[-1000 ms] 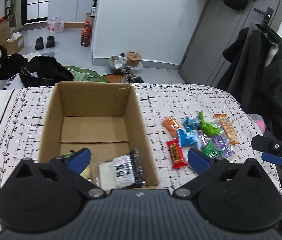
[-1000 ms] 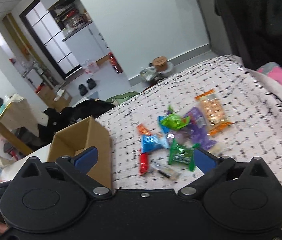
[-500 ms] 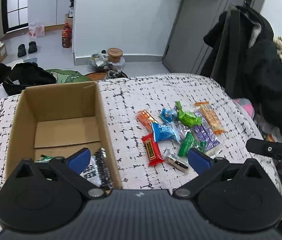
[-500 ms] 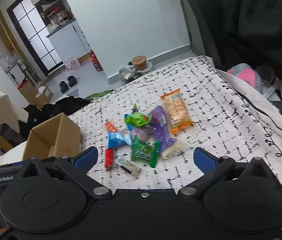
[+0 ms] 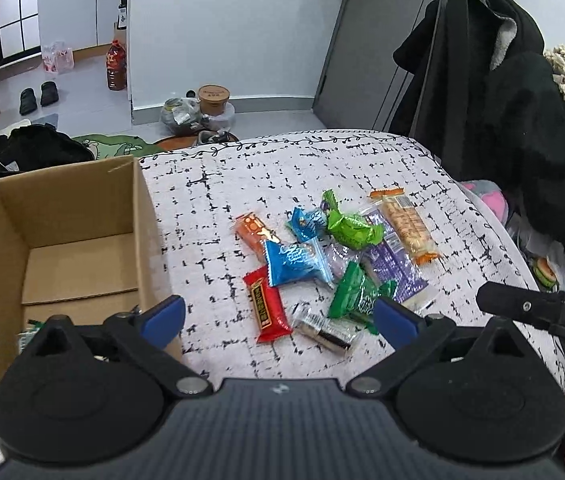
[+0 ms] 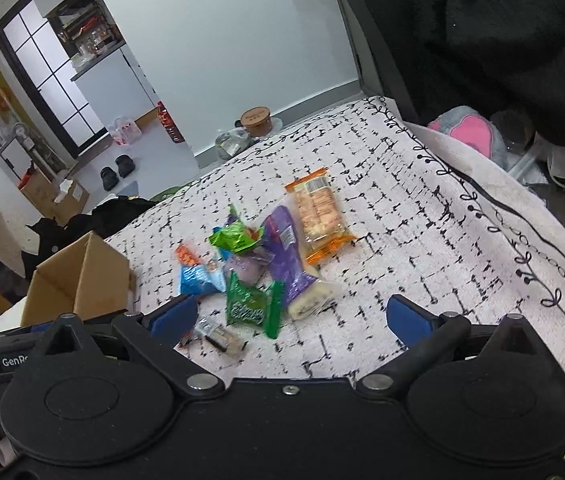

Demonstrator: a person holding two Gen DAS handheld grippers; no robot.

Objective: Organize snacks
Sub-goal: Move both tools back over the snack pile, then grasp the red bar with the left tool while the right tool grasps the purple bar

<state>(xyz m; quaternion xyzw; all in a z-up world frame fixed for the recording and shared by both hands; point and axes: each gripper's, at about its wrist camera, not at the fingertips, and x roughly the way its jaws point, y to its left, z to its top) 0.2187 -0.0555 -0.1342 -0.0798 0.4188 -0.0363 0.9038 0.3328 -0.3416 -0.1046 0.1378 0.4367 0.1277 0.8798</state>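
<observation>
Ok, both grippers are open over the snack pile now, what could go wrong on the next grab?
The snacks overlap: the green packet lies on the purple packet, so the left gripper may drag both. The small clear-wrapped bar lies flat and could slip from the fingers. The right gripper hovers over the same pile, so the two may collide.

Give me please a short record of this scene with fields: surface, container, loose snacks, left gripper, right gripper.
surface: patterned white cloth
container: open cardboard box, left of the snack pile
loose snacks: red bar, blue packet, bright green packet, dark green packet, purple packet, orange cracker pack
left gripper: open, holding nothing, above the red bar
right gripper: open, holding nothing, near the dark green packet
</observation>
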